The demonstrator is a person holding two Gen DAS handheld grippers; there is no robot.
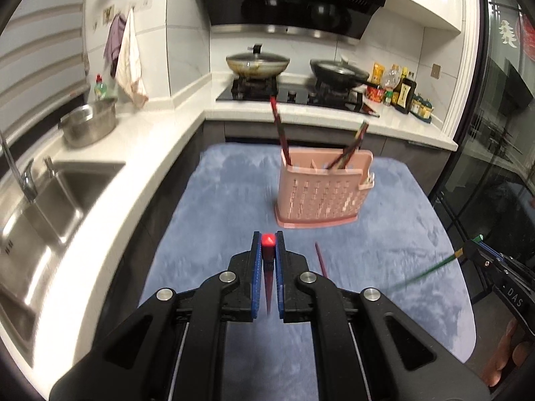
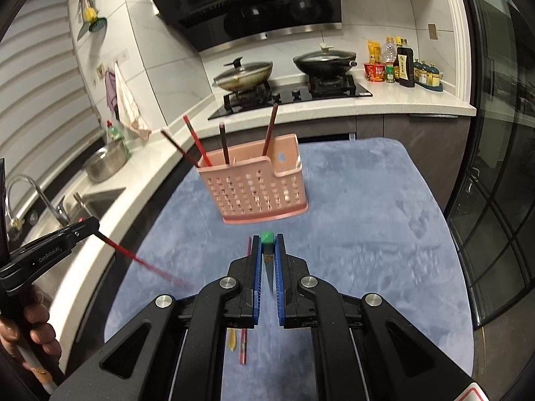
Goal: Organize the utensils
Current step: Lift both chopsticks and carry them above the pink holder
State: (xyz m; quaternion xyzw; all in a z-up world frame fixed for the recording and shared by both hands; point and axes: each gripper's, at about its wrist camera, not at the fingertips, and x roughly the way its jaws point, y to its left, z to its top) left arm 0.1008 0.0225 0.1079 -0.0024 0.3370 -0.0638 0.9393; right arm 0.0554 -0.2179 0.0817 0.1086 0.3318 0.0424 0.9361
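The left gripper [image 1: 268, 244] clamps a red chopstick [image 1: 268, 260]; the right gripper [image 2: 267, 242] clamps a green chopstick [image 2: 267, 250]. Next, probably carry both to the far pink basket [image 2: 255, 188], tips down.

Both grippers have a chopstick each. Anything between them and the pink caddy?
Nothing visible. Left gripper holds the red chopstick, right gripper the green chopstick; only bare blue mat lies before the caddy. A loose chopstick lies flat on the mat, below the path. Chopsticks already in the caddy lean across some openings.
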